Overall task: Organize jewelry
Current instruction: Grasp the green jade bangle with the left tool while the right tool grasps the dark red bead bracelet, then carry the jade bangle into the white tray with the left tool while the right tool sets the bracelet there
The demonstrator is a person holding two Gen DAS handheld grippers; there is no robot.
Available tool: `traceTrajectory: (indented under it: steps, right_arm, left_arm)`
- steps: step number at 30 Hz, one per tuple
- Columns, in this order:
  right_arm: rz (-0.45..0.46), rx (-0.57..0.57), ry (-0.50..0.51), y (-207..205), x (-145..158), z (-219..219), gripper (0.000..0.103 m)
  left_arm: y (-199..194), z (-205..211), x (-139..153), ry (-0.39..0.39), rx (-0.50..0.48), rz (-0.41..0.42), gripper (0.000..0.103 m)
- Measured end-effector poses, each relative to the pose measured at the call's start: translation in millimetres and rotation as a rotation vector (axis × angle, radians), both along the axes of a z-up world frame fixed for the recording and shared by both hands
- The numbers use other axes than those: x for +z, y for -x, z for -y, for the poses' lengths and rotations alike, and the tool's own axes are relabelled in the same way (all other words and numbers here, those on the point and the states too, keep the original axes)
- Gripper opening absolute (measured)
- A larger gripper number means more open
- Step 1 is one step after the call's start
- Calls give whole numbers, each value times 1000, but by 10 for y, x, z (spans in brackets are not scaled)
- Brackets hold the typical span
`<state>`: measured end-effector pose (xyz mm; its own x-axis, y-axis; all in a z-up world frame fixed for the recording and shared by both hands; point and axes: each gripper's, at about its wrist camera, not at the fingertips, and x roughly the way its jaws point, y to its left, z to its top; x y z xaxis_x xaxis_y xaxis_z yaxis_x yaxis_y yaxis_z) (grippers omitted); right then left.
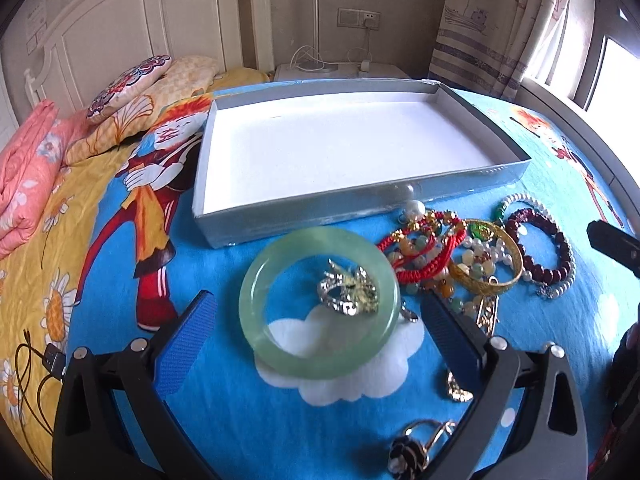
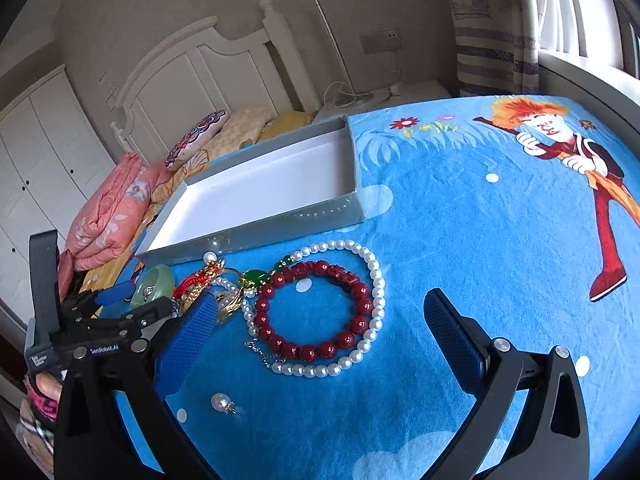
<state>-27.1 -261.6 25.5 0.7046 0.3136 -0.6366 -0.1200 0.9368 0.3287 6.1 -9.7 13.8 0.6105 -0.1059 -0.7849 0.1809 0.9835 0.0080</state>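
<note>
We are lining up the left tool [image 1: 318,322], spread wide, around the jade bangle [image 1: 320,304] lying on the bed before the empty tray [image 1: 224,216]. The right tool [image 2: 320,328] is gaping over the red bead bracelet [image 2: 314,308]. Better to be closing gently on the rim, clear of the silver ring [image 1: 348,290] inside it.

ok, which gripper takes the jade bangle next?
Left. The left gripper is open with the bangle lying between its fingers. The right gripper is over the red bead bracelet.
</note>
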Motion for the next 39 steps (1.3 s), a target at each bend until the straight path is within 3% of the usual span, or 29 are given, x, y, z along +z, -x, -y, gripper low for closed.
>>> traceTrajectory:
  steps: [2, 3, 4, 10, 15, 21, 27, 32, 37, 39]
  right_arm:
    - [-2, 2, 24, 14, -4, -2, 99]
    - [-21, 7, 40, 8, -15, -15, 99]
    - [-40, 23, 60, 15, -31, -42, 99]
    - [-37, 92, 205, 87, -95, -265, 97]
    - [-6, 179, 257, 125, -97, -423, 59]
    - [-23, 236, 359, 63, -166, -633, 35]
    - [-57, 266, 368, -59, -201, -642, 25]
    - [-45, 299, 494, 7, -208, -688, 24]
    - [-32, 330, 541, -69, -210, -755, 25]
    - [-45, 340, 492, -97, -205, -697, 13]
  left_arm:
    - [-83, 3, -10, 6, -4, -11, 98]
    - [-100, 2, -19, 22, -12, -16, 92]
    - [-102, 2, -26, 19, -7, -18, 78]
    - [97, 95, 33, -22, -36, 76, 78]
    - [297, 105, 187, -16, -39, 152, 78]
    - [481, -38, 351, 52, -15, 193, 78]
    - [600, -108, 365, 63, -16, 201, 78]
    - [673, -130, 341, 66, -24, 199, 78]
    - [701, -45, 271, 48, -43, 189, 78]
    - [720, -3, 248, 50, -49, 187, 78]
